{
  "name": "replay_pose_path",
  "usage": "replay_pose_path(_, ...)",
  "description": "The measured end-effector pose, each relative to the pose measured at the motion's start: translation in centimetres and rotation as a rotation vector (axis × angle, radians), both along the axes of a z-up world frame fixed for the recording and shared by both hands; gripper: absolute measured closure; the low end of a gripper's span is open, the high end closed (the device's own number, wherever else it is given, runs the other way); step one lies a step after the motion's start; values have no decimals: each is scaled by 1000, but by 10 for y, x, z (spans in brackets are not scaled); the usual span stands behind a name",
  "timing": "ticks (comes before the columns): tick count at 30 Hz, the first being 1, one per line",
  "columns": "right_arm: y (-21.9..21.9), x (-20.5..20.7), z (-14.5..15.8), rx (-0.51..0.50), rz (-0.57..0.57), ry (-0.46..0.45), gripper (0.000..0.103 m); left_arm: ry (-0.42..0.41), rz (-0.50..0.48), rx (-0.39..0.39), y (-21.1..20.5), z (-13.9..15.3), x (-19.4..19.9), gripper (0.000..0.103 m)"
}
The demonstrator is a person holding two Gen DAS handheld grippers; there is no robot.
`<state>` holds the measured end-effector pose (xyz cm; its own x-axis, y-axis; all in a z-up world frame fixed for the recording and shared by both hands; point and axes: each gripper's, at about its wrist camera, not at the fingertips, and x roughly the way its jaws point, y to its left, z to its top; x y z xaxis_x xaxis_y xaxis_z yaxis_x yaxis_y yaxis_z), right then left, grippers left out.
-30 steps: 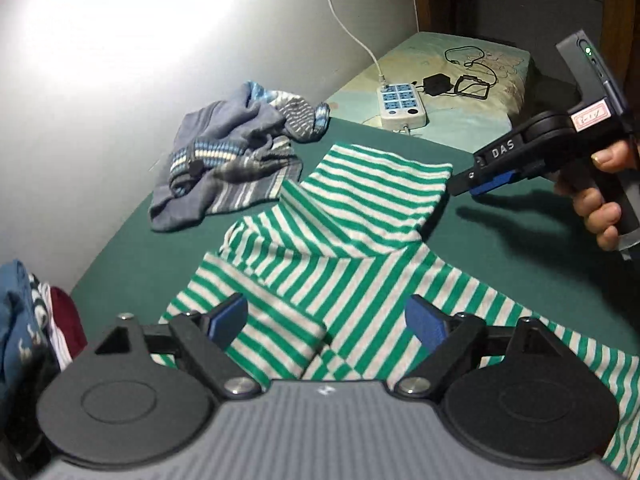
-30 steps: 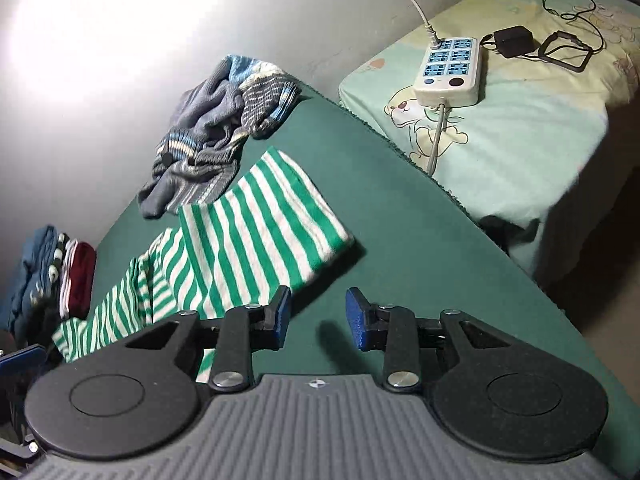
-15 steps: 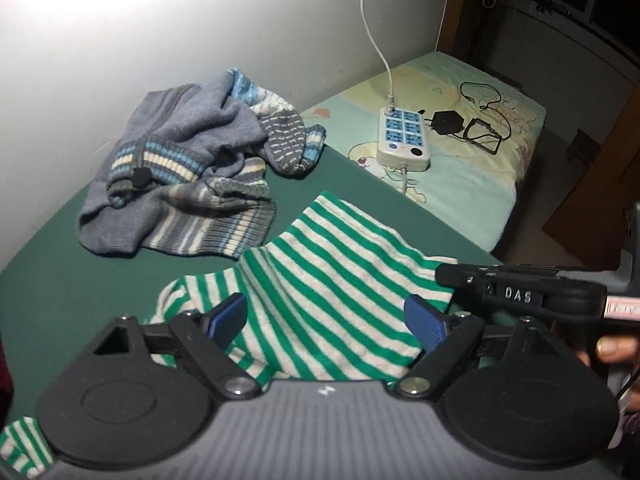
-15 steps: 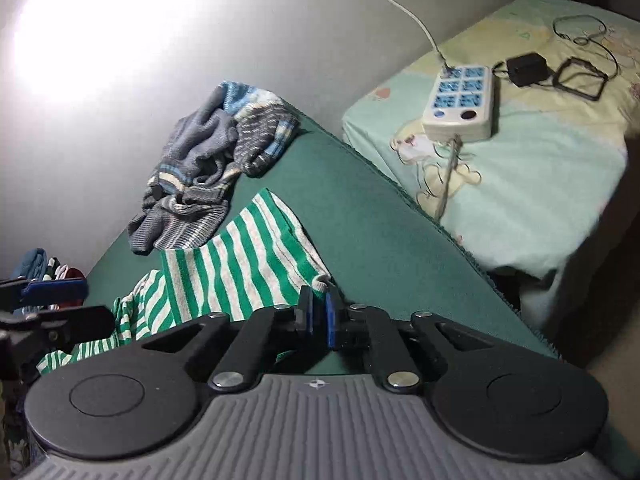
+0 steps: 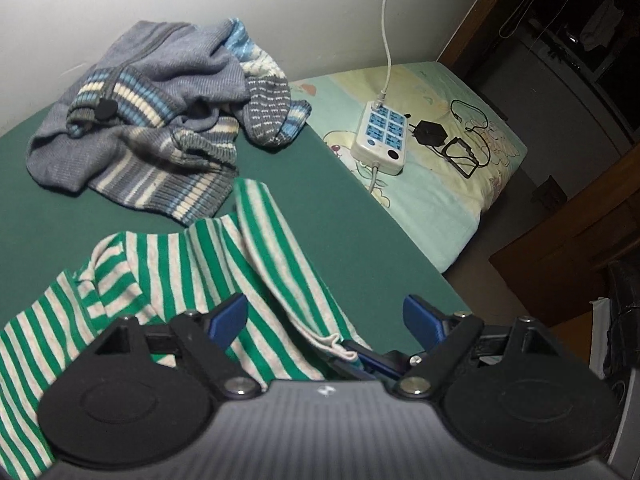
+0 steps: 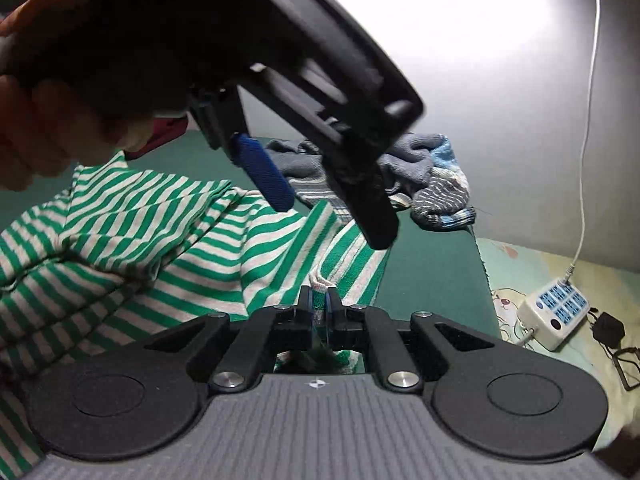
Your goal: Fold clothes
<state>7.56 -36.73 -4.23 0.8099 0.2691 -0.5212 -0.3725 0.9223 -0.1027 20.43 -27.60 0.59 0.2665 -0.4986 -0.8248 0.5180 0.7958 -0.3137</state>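
While the right hand-held gripper [image 6: 319,312] pinches the hem of the striped shirt [image 5: 168,276] at lower centre, the left hand-held gripper [image 5: 326,320] hangs wide open, empty, above it. Carrying the hem across the green bench [image 5: 332,216] low and taut should keep the fold flat.

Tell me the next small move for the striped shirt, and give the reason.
Probably carry the pinched sleeve inward across the shirt body. The right gripper is shut on the cuff of the green striped shirt, while the left gripper hangs open above it, holding nothing.
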Motion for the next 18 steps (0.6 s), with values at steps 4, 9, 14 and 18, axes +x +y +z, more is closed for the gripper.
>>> replay_pose_path(4,-3,-4,0,7,2,-2,96,35,13,0,-6,-18,4,17)
replay_pose_path(9,-11,-10,2,32,-15,-7,96,78,22,-49,-11,-30,5,20)
replay_pose_path(14,-24,-17,4,87,-60,-17,96,111,29,-87,-13,-34,8,20)
replay_pose_path(18,-28,-18,5,113,-97,-33,96,158,58,-106,-13,-43,14,29)
